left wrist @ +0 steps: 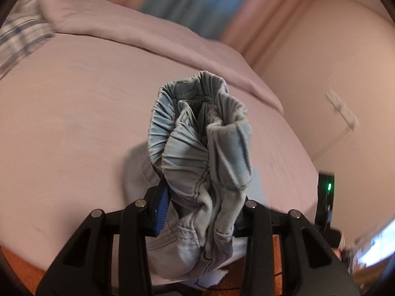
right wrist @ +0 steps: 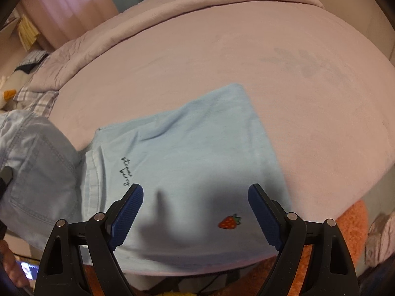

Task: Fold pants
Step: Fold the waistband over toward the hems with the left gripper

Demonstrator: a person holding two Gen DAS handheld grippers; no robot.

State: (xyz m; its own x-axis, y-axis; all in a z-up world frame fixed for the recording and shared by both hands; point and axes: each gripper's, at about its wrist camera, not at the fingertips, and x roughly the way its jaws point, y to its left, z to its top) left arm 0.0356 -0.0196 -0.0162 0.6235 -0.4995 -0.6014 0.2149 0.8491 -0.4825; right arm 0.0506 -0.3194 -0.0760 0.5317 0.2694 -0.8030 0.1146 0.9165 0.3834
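Bed (right wrist: 246, 49) under a pinkish sheet, a rumpled cover (right wrist: 172, 7) at its far end. Pants (right wrist: 187, 153), pale blue, lay mostly flat on the sheet at the near edge; a strawberry patch (right wrist: 229, 221) showed on the leg. Left tongs (left wrist: 197, 212) were clamped on the bunched elastic waistband (left wrist: 195, 133), raised off the bed. Right tongs (right wrist: 195, 194) stood wide over the leg, holding nothing.

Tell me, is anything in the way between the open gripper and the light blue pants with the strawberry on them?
Nothing visible is. The right gripper hangs open right above the light blue cotton pants spread on the pink bed cover; only its shadow falls on them. The left gripper is already shut on the bunched elastic waistband.
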